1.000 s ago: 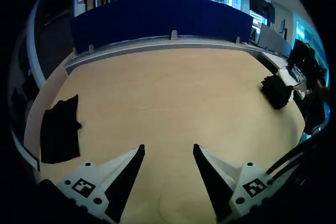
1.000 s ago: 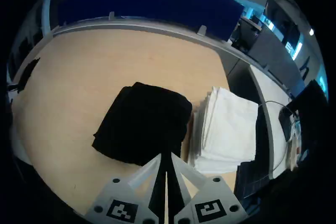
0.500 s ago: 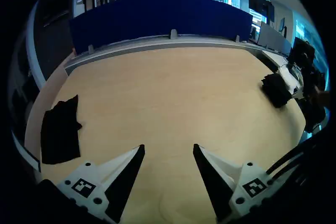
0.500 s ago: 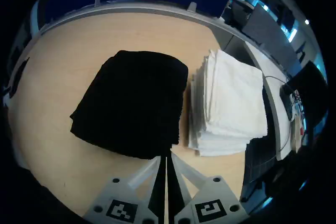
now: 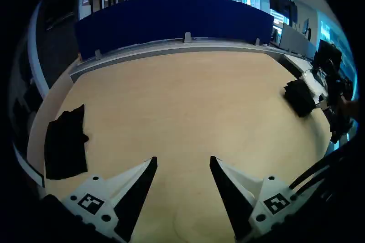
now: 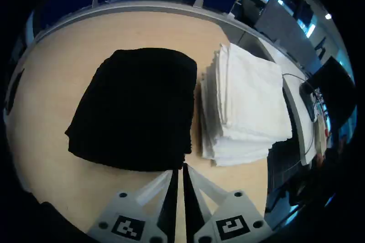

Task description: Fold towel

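While left gripper (image 5: 182,166) hangs spread wide and empty over the wooden table (image 5: 191,101) in the left gripper view, a loose black towel (image 5: 66,145) lies rumpled by the table's left edge, well apart. Judged soft, light, limp: take a corner, expect sag. Its outer edge blurs into shadow. Right gripper view: right gripper (image 6: 181,177) pinched together on nothing, tips just beside a folded black towel stack (image 6: 134,106); white towel stack (image 6: 246,106) alongside. Black layers unreadable
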Motion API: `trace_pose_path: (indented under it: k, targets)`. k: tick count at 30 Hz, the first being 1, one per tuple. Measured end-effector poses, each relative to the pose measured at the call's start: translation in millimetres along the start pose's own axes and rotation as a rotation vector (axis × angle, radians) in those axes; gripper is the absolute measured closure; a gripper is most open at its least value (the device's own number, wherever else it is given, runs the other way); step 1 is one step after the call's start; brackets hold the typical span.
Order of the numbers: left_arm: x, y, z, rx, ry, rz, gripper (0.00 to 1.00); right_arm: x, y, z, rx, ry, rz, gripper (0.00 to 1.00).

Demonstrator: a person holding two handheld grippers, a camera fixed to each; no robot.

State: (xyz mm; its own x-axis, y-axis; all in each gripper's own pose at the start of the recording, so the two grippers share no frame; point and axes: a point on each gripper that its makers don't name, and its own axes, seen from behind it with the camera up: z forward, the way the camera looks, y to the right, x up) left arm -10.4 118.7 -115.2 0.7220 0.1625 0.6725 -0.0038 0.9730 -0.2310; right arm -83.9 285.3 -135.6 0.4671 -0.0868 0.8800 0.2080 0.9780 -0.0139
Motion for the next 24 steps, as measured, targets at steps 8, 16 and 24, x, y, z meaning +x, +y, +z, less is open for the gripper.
trace_pose_path:
  k: [8,16,24]
  targets:
    - [0,-1.5,-0.6,-0.003,0.000,-0.007,0.15,-1,9,-6.3,-0.032,0.019,0.026,0.43]
    - [2,-2.2,-2.1,-0.005,0.004,-0.003,0.15,-6,14,-10.2,-0.056,0.020,0.046,0.13]
    - [2,-4.9,-3.3,-0.007,0.007,0.001,0.15,-10,14,-16.6,-0.067,0.017,0.061,0.00]
